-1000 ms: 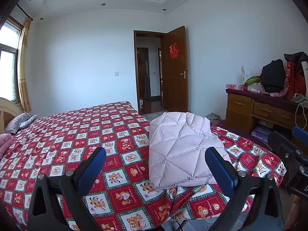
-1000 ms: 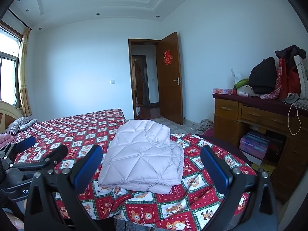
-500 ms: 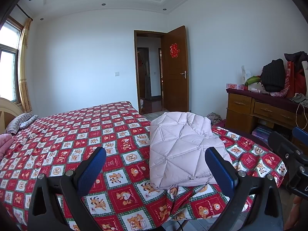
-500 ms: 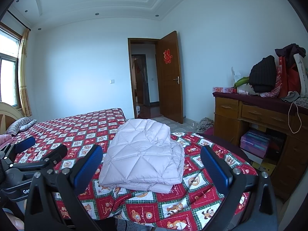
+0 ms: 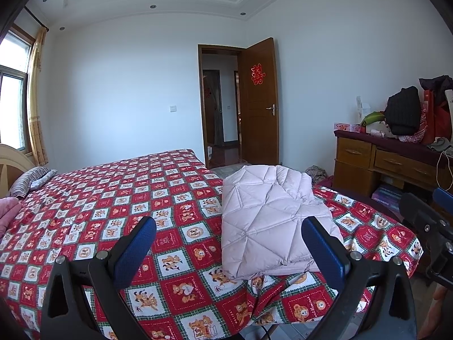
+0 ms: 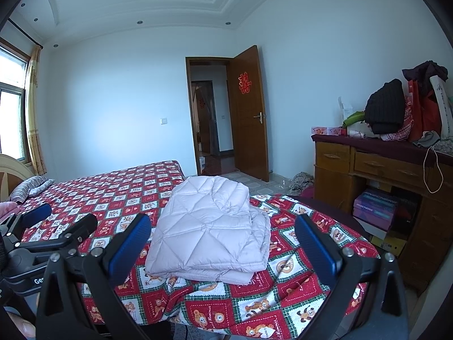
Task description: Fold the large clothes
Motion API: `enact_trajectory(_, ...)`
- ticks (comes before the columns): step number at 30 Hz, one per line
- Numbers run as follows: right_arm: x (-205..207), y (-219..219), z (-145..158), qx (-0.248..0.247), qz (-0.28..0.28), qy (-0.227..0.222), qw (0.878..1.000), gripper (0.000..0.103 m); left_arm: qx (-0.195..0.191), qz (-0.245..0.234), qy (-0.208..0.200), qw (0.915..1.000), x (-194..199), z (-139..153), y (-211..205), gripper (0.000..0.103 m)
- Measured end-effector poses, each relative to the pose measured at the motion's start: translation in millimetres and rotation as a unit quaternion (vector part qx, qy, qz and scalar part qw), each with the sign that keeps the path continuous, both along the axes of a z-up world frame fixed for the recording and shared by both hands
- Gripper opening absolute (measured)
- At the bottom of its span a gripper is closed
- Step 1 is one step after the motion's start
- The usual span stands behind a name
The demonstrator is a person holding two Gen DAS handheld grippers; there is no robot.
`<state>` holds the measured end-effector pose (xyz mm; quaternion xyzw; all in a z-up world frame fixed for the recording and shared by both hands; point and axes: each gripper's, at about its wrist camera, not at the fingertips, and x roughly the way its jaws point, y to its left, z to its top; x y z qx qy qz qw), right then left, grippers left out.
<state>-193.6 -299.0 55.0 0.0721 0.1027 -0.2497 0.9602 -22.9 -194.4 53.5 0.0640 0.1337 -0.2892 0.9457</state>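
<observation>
On the bed (image 6: 119, 198) corner, folded jacket (image 6: 209, 235) at 12 o'clock; both grippers (image 5: 226, 243) (image 6: 223, 240) spread, empty. Overhanging sheet could slide, toppling stack.

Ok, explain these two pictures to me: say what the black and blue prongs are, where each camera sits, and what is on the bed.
There is no robot here. A person holds a two-finger gripper in each hand, and each gripper carries a fisheye camera that looks forward along its fingers. The prongs with blue pads are those fingers. One picture comes from the left gripper, the other from the right gripper. Each camera also catches the other gripper at the picture's edge. Both grippers are open and hold nothing. On the bed, over the red bear-print bedspread, lies a pale pink quilted jacket, folded into a neat stack near the bed's corner. Neither gripper touches it. A cluttered wooden dresser stands to the right.
</observation>
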Motion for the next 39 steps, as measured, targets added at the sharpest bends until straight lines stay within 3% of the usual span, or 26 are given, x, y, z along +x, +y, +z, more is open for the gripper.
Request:
enact_trajectory(24,-1,0,0,0.002,-0.002,0.001,1.000,0.103,0.004,0.005,-0.003,1.0000,3,3,2,0.102)
enact_trajectory(32,1,1,-2,0.008,-0.001,0.004,1.000,0.103,0.022,0.038,-0.040,0.9982,5,2,-1,0.102)
enact_trajectory(39,2,4,-2,0.008,-0.001,0.007,1.000,0.103,0.006,0.033,-0.007,0.9994,19,2,4,0.102)
